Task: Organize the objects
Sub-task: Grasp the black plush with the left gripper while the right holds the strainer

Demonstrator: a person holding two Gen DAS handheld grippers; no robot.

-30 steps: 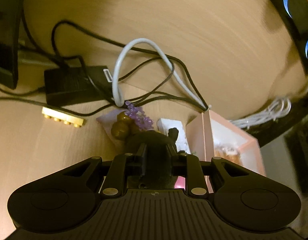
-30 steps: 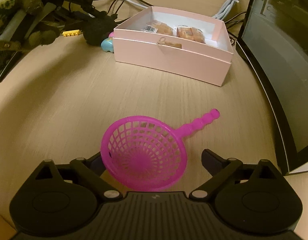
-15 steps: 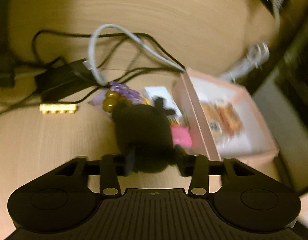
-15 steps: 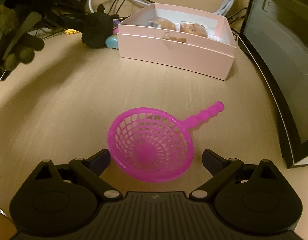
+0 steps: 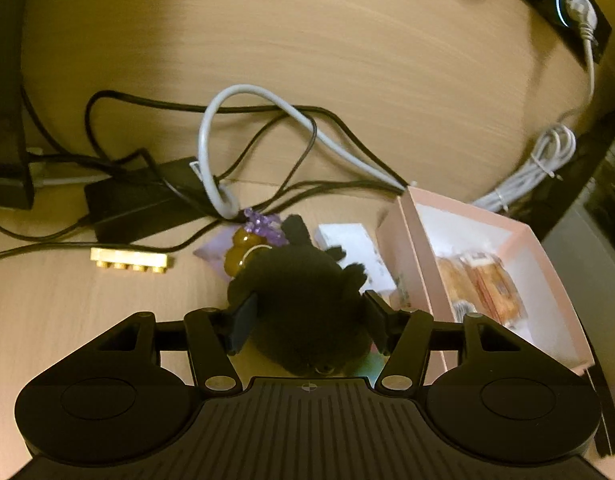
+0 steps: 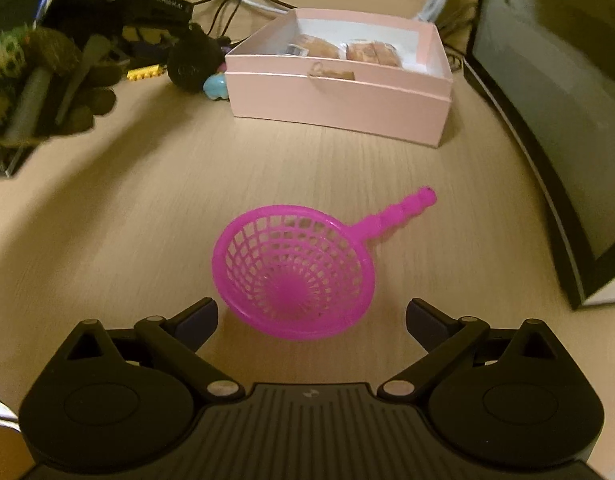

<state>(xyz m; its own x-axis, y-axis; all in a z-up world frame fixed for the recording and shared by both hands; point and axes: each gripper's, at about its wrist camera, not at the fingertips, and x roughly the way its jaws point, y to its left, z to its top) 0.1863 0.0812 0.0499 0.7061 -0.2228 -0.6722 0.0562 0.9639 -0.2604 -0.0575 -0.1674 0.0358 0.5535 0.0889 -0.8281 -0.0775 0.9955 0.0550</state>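
My left gripper [image 5: 307, 318] is shut on a black plush toy [image 5: 307, 300], held just left of the open pink box [image 5: 519, 236]. The box holds wrapped snacks [image 5: 479, 284]. In the right wrist view the plush [image 6: 191, 62] hangs beside the box's [image 6: 339, 100] left end, near a blue toy [image 6: 215, 88]. My right gripper [image 6: 311, 320] is open and empty, just behind a pink plastic strainer [image 6: 295, 276] that lies on the wooden table with its handle pointing to the far right.
A yellow brick [image 5: 127, 260], an amber gourd charm [image 5: 241, 250] with purple beads, a white packet [image 5: 355, 248], a black power adapter [image 5: 143, 200] and tangled cables [image 5: 243, 132] lie behind the plush. A monitor [image 6: 555, 112] stands at the right. A gloved hand [image 6: 39, 84] is at the left.
My left gripper has lifted the black plush and swung it toward the pink box. My right gripper has backed off slightly from the strainer, which lies where it was.
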